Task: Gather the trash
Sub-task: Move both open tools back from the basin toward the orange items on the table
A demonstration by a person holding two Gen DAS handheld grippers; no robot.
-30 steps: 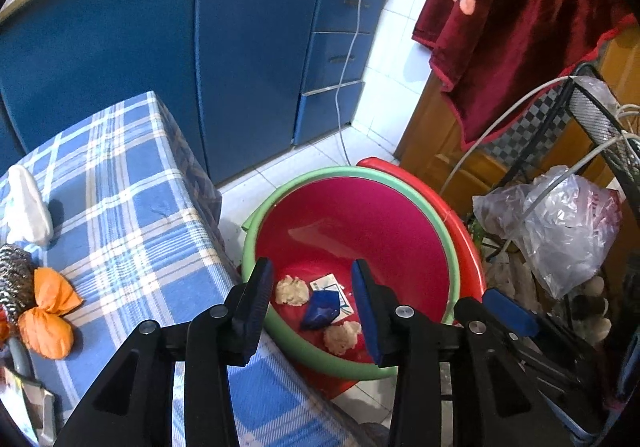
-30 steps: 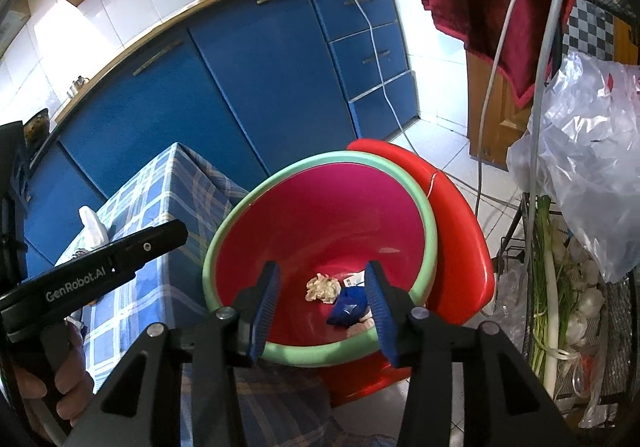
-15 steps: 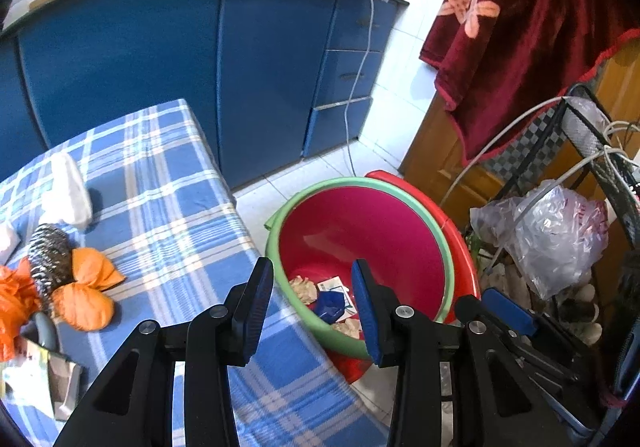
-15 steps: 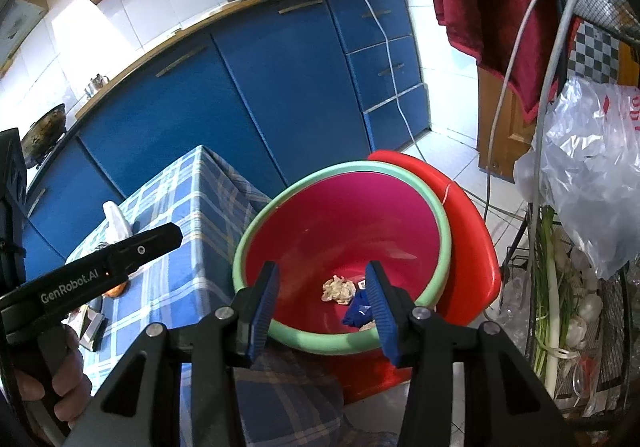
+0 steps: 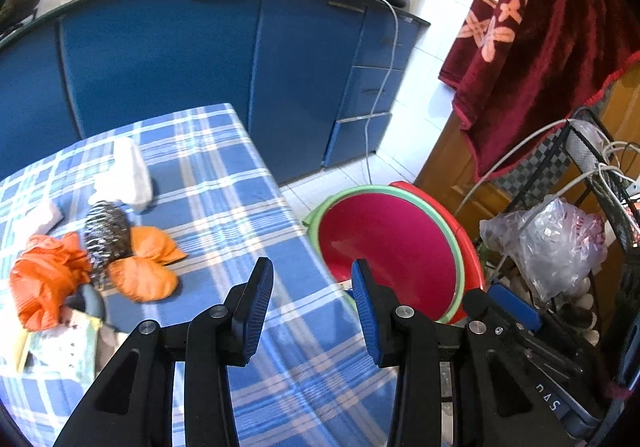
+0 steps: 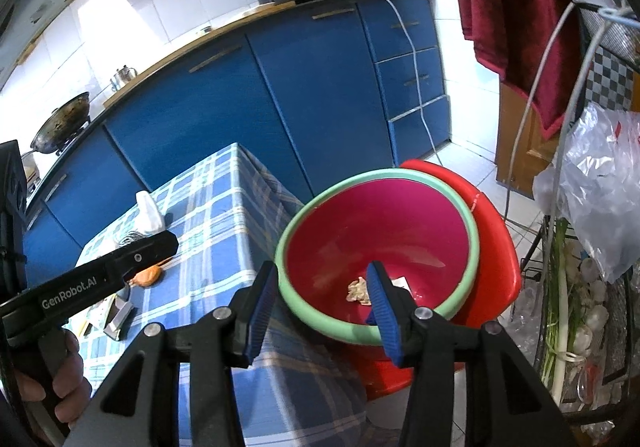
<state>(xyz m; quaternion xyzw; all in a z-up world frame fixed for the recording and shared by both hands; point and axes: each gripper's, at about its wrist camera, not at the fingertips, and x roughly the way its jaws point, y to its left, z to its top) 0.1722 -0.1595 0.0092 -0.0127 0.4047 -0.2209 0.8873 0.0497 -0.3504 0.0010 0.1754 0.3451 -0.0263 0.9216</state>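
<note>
A red basin with a green rim (image 5: 456,259) (image 6: 380,183) stands on a red stool beside the table and holds a crumpled paper wad (image 6: 358,290). My left gripper (image 5: 312,303) is open and empty above the blue checked tablecloth (image 5: 224,199). To its left lie orange wrappers (image 5: 140,275), a silver foil wad (image 5: 108,227), an orange bag (image 5: 44,283) and white tissue (image 5: 128,175). My right gripper (image 6: 322,295) is open and empty over the basin's near rim. The left gripper's body (image 6: 88,279) shows at the left in the right wrist view.
Blue kitchen cabinets (image 5: 160,59) run behind the table. A wire rack with a plastic bag (image 5: 560,247) and leeks (image 6: 564,307) stands to the right. A dark red towel (image 5: 540,47) hangs above it. Paper packets (image 5: 60,347) lie at the table's left edge.
Both grippers have pulled back and up from the basin. The left one has swung left over the table, bringing the orange wrappers and foil into view. Both stay open and empty.
</note>
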